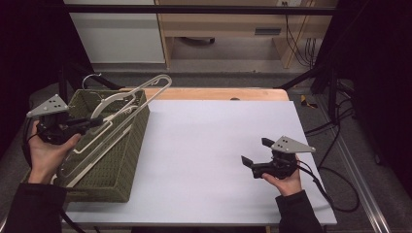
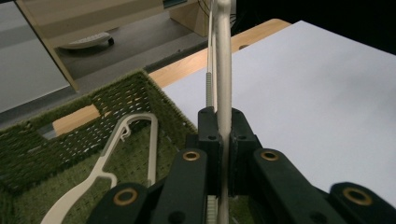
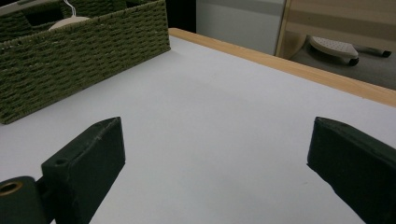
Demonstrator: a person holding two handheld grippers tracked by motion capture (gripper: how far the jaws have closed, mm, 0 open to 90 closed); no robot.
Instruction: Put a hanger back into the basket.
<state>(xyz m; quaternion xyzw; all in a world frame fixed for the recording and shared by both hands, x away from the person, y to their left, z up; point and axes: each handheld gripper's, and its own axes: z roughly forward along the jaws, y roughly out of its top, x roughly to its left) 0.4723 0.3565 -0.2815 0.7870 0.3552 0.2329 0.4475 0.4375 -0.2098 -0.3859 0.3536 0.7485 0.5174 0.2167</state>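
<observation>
A cream plastic hanger [image 1: 158,83] slants up out of a green woven basket [image 1: 127,160] at the table's left, its far end past the basket's back corner. My left gripper [image 1: 98,121] is shut on one of its bars; in the left gripper view the bar [image 2: 223,70] runs straight up between the closed jaws of that gripper [image 2: 223,128]. A second cream hanger [image 2: 105,170] lies inside the basket [image 2: 154,93], and its hook [image 1: 90,77] pokes over the back rim. My right gripper [image 1: 255,153] hovers open over the white tabletop at the right, nothing between its jaws [image 3: 215,154].
The white table surface [image 1: 214,145] has a wooden strip along its far edge [image 1: 218,93]. The basket's side wall [image 3: 84,51] stands far left of the right gripper. Behind the table are a wooden desk and cables on the floor.
</observation>
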